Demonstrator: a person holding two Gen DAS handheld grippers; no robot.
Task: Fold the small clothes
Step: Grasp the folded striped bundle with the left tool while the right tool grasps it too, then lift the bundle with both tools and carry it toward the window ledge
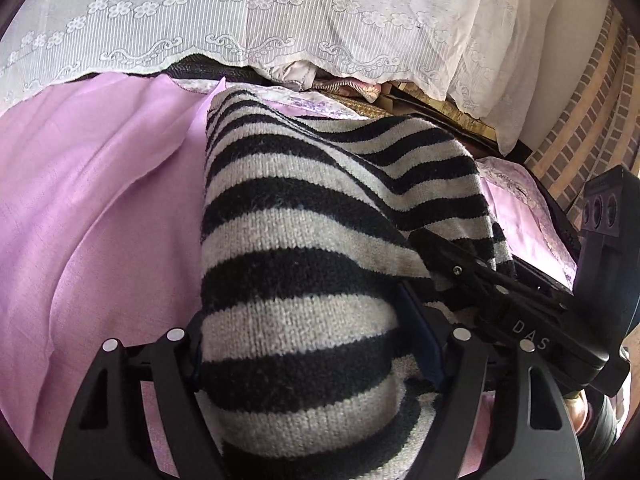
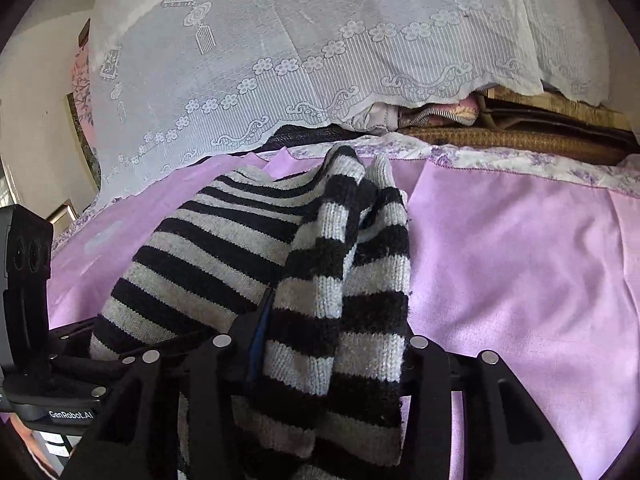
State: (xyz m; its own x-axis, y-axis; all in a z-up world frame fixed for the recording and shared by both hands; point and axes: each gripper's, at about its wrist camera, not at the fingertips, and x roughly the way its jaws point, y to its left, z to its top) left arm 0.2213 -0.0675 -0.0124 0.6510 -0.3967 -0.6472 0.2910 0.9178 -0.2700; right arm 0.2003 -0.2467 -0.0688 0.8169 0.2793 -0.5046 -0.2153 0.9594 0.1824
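Note:
A black-and-grey striped knit garment [image 1: 300, 208] is bunched up over a purple sheet [image 1: 100, 200]. My left gripper [image 1: 308, 344] has a thick roll of the knit filling the gap between its fingers, and both pads press on it. In the right wrist view, my right gripper [image 2: 336, 344] is shut on a folded bundle of the same striped garment [image 2: 224, 248], which hangs down past the jaws. The two grippers sit close side by side. The right one's fingers [image 1: 472, 272] lie on the knit at the right of the left wrist view. The garment hides both grippers' fingertips.
A white lace cover [image 2: 280, 40] drapes over a pile behind the bed. Folded bedding and woven mats [image 2: 500, 136] poke out below it. A brick wall [image 1: 580, 120] stands at the far right. The purple sheet [image 2: 520, 260] spreads out to the right of the garment.

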